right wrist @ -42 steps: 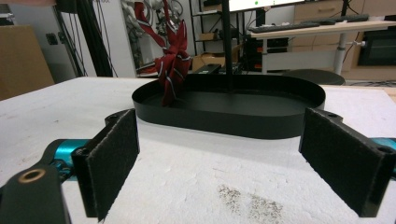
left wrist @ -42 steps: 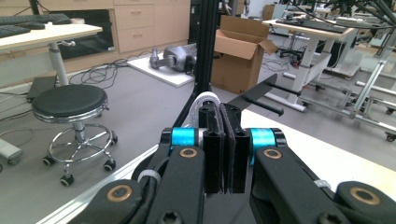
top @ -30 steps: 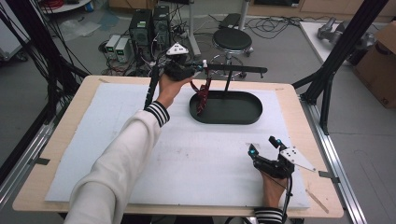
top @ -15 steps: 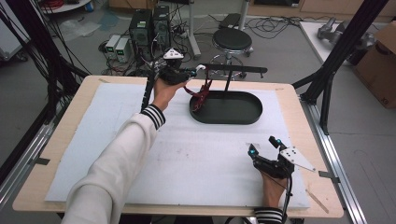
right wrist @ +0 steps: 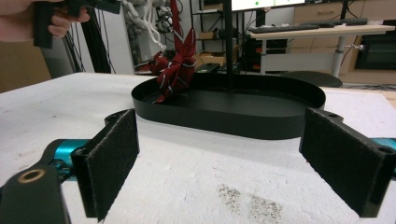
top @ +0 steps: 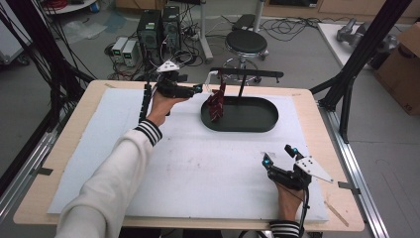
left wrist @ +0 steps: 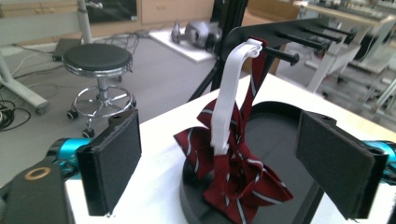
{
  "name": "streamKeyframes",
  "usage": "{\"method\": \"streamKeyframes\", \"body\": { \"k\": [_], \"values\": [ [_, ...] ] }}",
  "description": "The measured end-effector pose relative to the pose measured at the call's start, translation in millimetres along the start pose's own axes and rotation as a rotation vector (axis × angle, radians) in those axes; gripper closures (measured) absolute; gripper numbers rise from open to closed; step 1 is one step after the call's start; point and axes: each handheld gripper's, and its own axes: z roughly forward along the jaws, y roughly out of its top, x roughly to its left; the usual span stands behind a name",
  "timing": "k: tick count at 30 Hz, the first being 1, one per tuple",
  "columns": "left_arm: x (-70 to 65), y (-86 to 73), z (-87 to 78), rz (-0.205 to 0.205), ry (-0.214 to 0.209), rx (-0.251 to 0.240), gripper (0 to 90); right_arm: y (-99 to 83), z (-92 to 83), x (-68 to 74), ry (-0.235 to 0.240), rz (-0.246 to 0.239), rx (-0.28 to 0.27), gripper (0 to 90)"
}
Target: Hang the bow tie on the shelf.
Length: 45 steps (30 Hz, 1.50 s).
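Red striped bow tie (left wrist: 233,172) hangs unlabelled before just-opened left tongs (left wrist: 224,163).

Left gripper (top: 198,89) let go of the red striped bow tie (top: 216,105): its jaws had just been opening and stood wide apart, nothing between the pads. The hand backed off to the left and dropped a little. The bow tie, held up before, hung by its white strap (left wrist: 229,93) from a rack peg (left wrist: 280,53).
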Motion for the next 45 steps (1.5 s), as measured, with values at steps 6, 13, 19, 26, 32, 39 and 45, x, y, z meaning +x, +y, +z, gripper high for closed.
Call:
{"method": "streamKeyframes", "body": {
  "k": [6, 13, 19, 26, 32, 39, 45],
  "values": [
    [9.2, -20.8, -46.0, 0.006, -0.031, -0.059, 12.5, -0.1, 0.2, 0.5, -0.004, -0.016, -0.004, 11.1],
    [12.0, -47.2, -102.5, 0.041, -0.025, -0.080, 12.5, -0.3, -0.2, 2.2, -0.007, -0.020, -0.003, 11.1],
    [11.8, -75.1, -160.1, 0.094, 0.015, -0.124, 12.5, -0.4, -0.1, 3.5, -0.011, -0.028, 0.002, 11.1],
    [10.0, -108.5, -204.3, 0.094, 0.034, -0.179, 13.1, -0.6, -0.4, 5.2, -0.017, -0.048, -0.002, 11.2],
    [8.8, -146.8, -225.8, 0.086, 0.055, -0.230, 13.3, -0.8, -0.5, 4.9, -0.022, -0.047, -0.008, 11.1],
    [4.9, -173.0, -233.3, 0.094, 0.064, -0.258, 13.3, -0.7, -0.6, 5.2, -0.024, -0.048, -0.008, 11.2],
    [3.9, -183.2, -232.2, 0.083, 0.072, -0.283, 13.2, -0.8, -0.6, 5.3, -0.025, -0.050, -0.008, 11.1]
  ]
}}
